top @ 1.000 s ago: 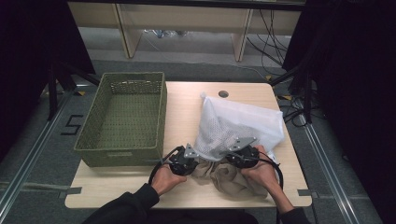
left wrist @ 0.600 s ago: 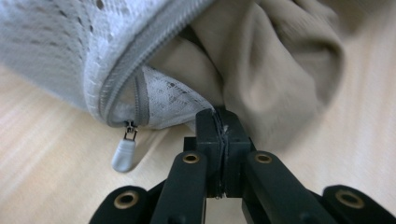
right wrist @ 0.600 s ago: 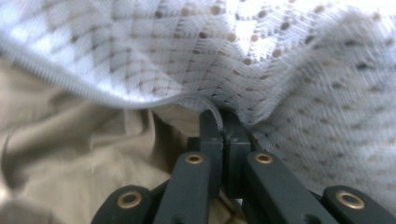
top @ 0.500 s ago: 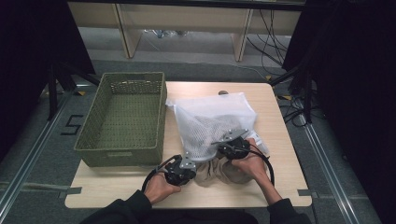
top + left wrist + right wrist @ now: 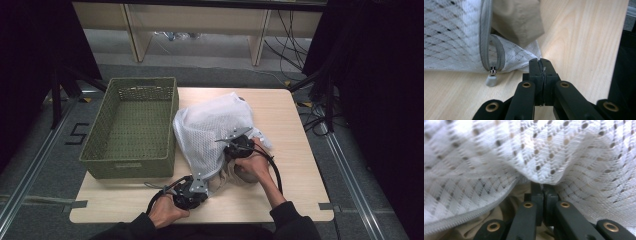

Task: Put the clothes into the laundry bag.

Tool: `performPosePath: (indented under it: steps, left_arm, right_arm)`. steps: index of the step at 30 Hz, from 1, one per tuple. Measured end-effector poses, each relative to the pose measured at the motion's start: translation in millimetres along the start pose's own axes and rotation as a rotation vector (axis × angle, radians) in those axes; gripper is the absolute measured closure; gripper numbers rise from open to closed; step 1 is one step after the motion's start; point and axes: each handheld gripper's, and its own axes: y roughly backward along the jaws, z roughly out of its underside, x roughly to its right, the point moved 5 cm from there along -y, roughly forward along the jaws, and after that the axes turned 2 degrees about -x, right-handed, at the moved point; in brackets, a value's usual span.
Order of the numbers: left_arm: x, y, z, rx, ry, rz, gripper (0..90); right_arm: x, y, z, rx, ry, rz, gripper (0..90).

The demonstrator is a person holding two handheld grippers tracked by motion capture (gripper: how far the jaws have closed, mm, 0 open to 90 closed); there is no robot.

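1. Mesh laundry bag (image 5: 215, 130) has travelled: 1 second ago it lay spread toward the right half of the counter (image 5: 295, 200), and now you have dragged it left so its bulk sits beside the green basket (image 5: 131, 127), its left edge at the basket's wall.
2. Beige cloth (image 5: 227, 175) that bulged out at the near edge earlier now shows as a smaller lump under the bag's mouth, so more of it seems to be inside.
3. Your left hand-held gripper (image 5: 541, 65) has its jaws pressed together on the corner of the mesh, close to the grey zipper pull (image 5: 491, 80), which hangs free at the end of the zipper (image 5: 497, 53).
4. Your right hand-held gripper (image 5: 541, 187) is clamped on a fold of the mesh near the mouth, with beige cloth showing below its jaws.
5. Judging from this, you are holding the mouth open and working the cloth in; zipping up is not yet done.
6. Counter is pale wood, bare apart from the basket and bag. The basket looks empty.
7. Around it you have grey floor with a 5 marked at the left (image 5: 76, 134), shelving (image 5: 195, 30) behind, cables at the right and dark curtains (image 5: 380, 100) on both sides.
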Motion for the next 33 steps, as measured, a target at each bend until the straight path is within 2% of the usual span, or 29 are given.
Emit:
performPosePath:
  steps: [1,2,3,4,5,6,7,8,9,10,11,13,14,16,17,18,19,20,21,22,24,25,26,27,28,30,32,33]
  left_arm:
    - [-2.0,1.8,1.7,-0.013,-0.022,0.005,88.9]
    - [-2.3,1.5,2.0,0.004,0.004,0.006,88.9]
    - [-4.4,2.4,2.8,-0.008,-0.014,0.01,88.8]
    - [-5.3,2.9,3.2,-0.013,-0.011,0.011,88.8]
    - [-7.2,3.3,3.4,-0.019,-0.024,0.006,88.7]
    - [-7.7,3.7,3.9,-0.027,-0.015,0.005,88.7]
    - [-6.7,2.3,2.8,-0.002,0.019,0.001,88.7]
    - [-8.2,3.1,3.1,-0.003,0.033,-0.014,88.6]
    - [-11.0,4.9,4.4,-0.018,0.027,-0.027,88.6]
    - [-13.3,6.0,4.9,-0.012,0.033,-0.036,88.6]
    - [-16.2,7.2,5.5,-0.007,0.049,-0.043,88.6]
    - [-24.5,9.7,7.2,-0.006,0.054,-0.063,88.6]
    - [-25.6,10.6,8.0,-0.009,0.067,-0.068,88.6]
    - [-31.8,13.1,9.9,0.0,0.08,-0.09,88.5]
    - [-34.4,14.1,11.5,-0.003,0.095,-0.116,88.4]
    - [-36.0,14.4,12.7,-0.008,0.089,-0.11,88.4]
    - [-39.2,14.2,14.7,-0.017,0.096,-0.134,88.3]
    - [-42.3,14.3,16.1,-0.02,0.098,-0.14,88.2]
    - [-43.8,13.3,16.9,-0.007,0.117,-0.149,87.7]
    - [-47.2,14.0,17.9,-0.006,0.127,-0.17,87.2]
    - [-50.4,16.3,18.7,-0.001,0.143,-0.188,83.7]
    - [-50.0,18.2,18.2,0.004,0.154,-0.198,80.5]
    - [-48.7,20.7,17.0,0.007,0.147,-0.201,77.7]
    - [-45.6,23.2,14.8,0.019,0.153,-0.208,73.0]
    - [-42.6,26.7,13.5,0.008,0.149,-0.226,66.2]
    - [-30.4,31.5,7.7,0.033,0.125,-0.22,57.4]
    - [-20.1,32.2,3.3,0.043,0.129,-0.199,51.7]
    - [-15.4,30.7,0.9,0.043,0.135,-0.19,47.8]
  right_arm:
    - [0.2,-2.1,-1.7,0.017,-0.011,0.003,90.0]
    - [1.8,-1.7,-1.7,0.006,-0.01,0.0,90.0]
    - [2.0,-2.6,-1.6,0.008,-0.014,-0.006,90.0]
    - [2.2,-4.0,-1.6,0.019,-0.013,0.003,90.0]
    - [2.1,-2.2,-1.1,0.004,-0.01,-0.008,90.0]
    - [2.0,-2.7,-1.0,0.015,0.001,0.002,90.0]
    - [4.1,-2.5,-2.1,0.03,0.045,0.002,90.0]
    - [3.0,-0.3,-1.6,0.024,0.048,-0.005,90.0]
    - [0.9,4.0,0.1,0.01,0.047,-0.01,90.0]
    - [1.1,8.2,1.2,0.01,0.068,-0.014,90.0]
    - [-1.2,13.3,3.2,0.007,0.041,-0.01,90.0]
    - [-2.2,24.6,4.5,0.013,0.047,-0.025,90.0]
    - [-3.4,32.4,5.3,0.009,0.078,-0.031,90.0]
    - [-5.0,44.9,6.7,0.008,0.101,-0.027,90.0]
    - [-6.3,54.2,8.0,0.017,0.118,-0.045,90.0]
    - [-6.2,63.1,10.0,0.021,0.118,-0.035,90.0]
    - [-6.5,72.7,12.0,0.029,0.117,-0.044,90.0]
    - [-6.2,80.3,14.1,0.037,0.13,-0.046,90.0]
    - [-6.0,89.0,16.0,0.051,0.152,-0.044,90.0]
    - [-7.4,94.3,18.3,0.044,0.137,-0.039,90.0]
    - [-11.4,105.1,21.1,0.056,0.143,-0.049,90.0]
    - [-13.3,109.0,21.5,0.059,0.161,-0.06,90.0]
    - [-16.4,112.3,22.0,0.059,0.156,-0.062,90.0]
    - [-18.8,114.2,21.8,0.063,0.17,-0.062,90.0]
    - [-21.7,116.3,22.5,0.053,0.16,-0.069,90.0]
    - [-23.6,117.5,22.0,0.059,0.176,-0.069,90.0]
    - [-24.2,119.2,21.6,0.053,0.181,-0.083,90.0]
    - [-24.8,118.5,21.2,0.063,0.176,-0.073,90.0]
